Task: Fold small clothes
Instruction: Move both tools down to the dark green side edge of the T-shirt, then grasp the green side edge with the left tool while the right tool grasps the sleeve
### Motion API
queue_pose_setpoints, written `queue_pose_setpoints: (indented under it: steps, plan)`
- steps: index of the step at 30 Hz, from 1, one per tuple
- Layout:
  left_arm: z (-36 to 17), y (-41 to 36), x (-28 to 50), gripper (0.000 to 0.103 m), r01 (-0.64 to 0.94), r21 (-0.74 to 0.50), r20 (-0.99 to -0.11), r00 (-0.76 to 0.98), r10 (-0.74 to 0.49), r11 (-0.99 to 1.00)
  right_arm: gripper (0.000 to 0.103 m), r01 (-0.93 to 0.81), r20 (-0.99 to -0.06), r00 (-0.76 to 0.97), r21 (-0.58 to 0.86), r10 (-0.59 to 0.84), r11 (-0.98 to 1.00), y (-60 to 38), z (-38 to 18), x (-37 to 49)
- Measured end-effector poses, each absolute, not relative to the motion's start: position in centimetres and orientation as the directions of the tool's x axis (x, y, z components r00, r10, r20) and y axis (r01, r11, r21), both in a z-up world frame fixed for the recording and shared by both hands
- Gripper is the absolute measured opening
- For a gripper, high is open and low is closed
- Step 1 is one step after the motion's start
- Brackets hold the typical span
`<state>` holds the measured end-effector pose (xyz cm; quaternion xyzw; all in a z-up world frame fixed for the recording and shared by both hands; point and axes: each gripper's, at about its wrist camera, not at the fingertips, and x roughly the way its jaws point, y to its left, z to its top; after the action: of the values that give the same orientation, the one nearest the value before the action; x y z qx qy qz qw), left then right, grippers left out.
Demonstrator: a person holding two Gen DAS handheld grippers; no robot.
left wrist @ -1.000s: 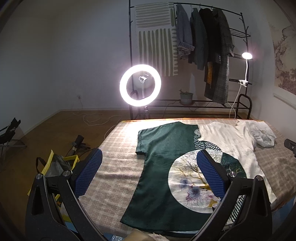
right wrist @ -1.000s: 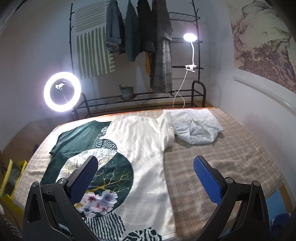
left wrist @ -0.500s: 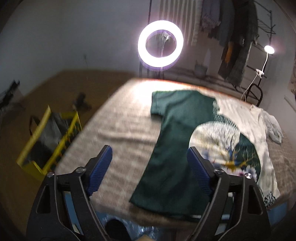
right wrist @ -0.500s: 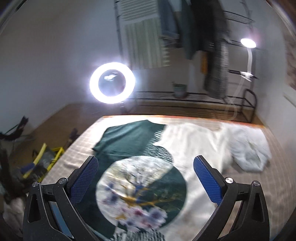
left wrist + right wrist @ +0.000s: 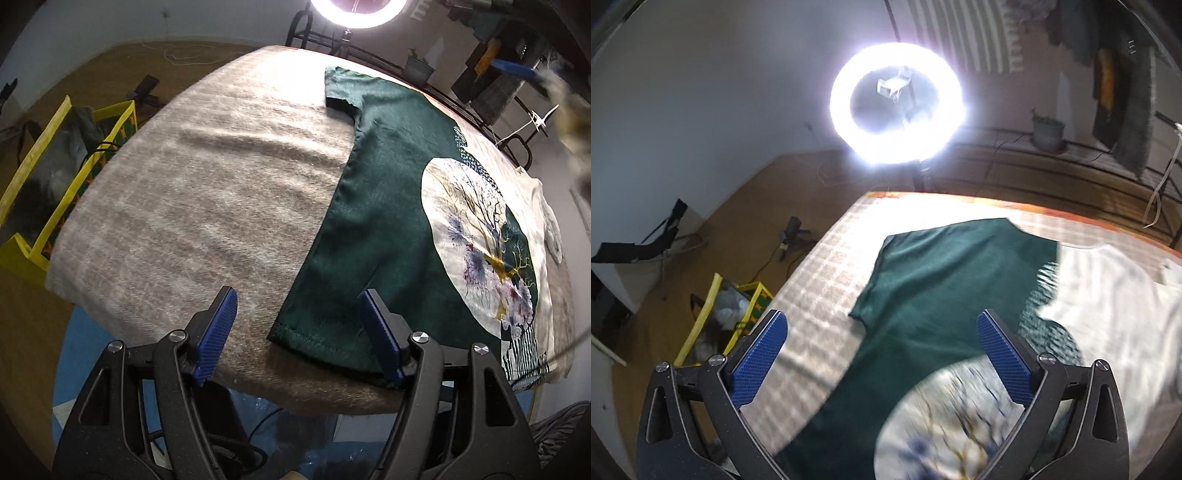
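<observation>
My left cam looked steeply down, close on the green-and-white printed t-shirt (image 5: 373, 236); right cam sat higher, sharing it (image 5: 945, 273).

Left tool (image 5: 299, 332) pitched steeply down over near hem corner of the shirt (image 5: 373, 229), jaws closing, blue pads still apart w/ nothing pressed btwn them; right-side pad (image 5: 380, 334) just above the hem, left-side pad over bare bed cover beside the shirt. Right tool (image 5: 882, 358) angled down over the shirt's dark-green half, near its sleeve, jaws spread wide, nothing btwn pads, no contact w/ fabric. View blurred.
</observation>
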<state>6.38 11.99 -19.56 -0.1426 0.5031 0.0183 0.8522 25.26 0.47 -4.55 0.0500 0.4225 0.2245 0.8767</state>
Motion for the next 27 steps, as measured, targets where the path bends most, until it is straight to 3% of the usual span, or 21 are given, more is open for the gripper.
queue_pose_setpoints:
  steps: [8,18,21,24,26,27]
  plan:
    - [-21.1,11.7,7.5,0.071,-0.156,-0.256,-0.880,0.446,-0.164,0.954,0.090,-0.290,-0.804,0.422,0.317,0.418,0.903,7.3,-12.5,35.2]
    - [-21.8,11.1,8.2,0.058,-0.139,-0.227,-0.883,0.447,-0.144,0.964,0.087,-0.267,-0.881,0.376,0.194,0.287,0.944,11.7,-18.8,40.6]
    - [-21.7,10.7,8.4,0.049,-0.132,-0.208,-0.884,0.449,-0.129,0.969,0.087,-0.284,-0.905,0.352,0.141,0.240,0.948,12.4,-20.2,41.3]
    - [-21.6,10.2,9.1,0.030,-0.118,-0.197,-0.885,0.448,-0.125,0.973,0.087,-0.343,-0.913,0.365,0.047,0.180,0.938,13.5,-20.3,41.1]
    - [-21.6,10.0,9.3,0.011,-0.115,-0.196,-0.886,0.447,-0.126,0.974,0.087,-0.378,-0.921,0.361,-0.003,0.145,0.926,14.1,-20.3,40.9]
    - [-21.6,10.1,9.4,0.009,-0.117,-0.204,-0.885,0.446,-0.132,0.972,0.085,-0.394,-0.923,0.364,-0.029,0.127,0.919,14.4,-20.3,40.8]
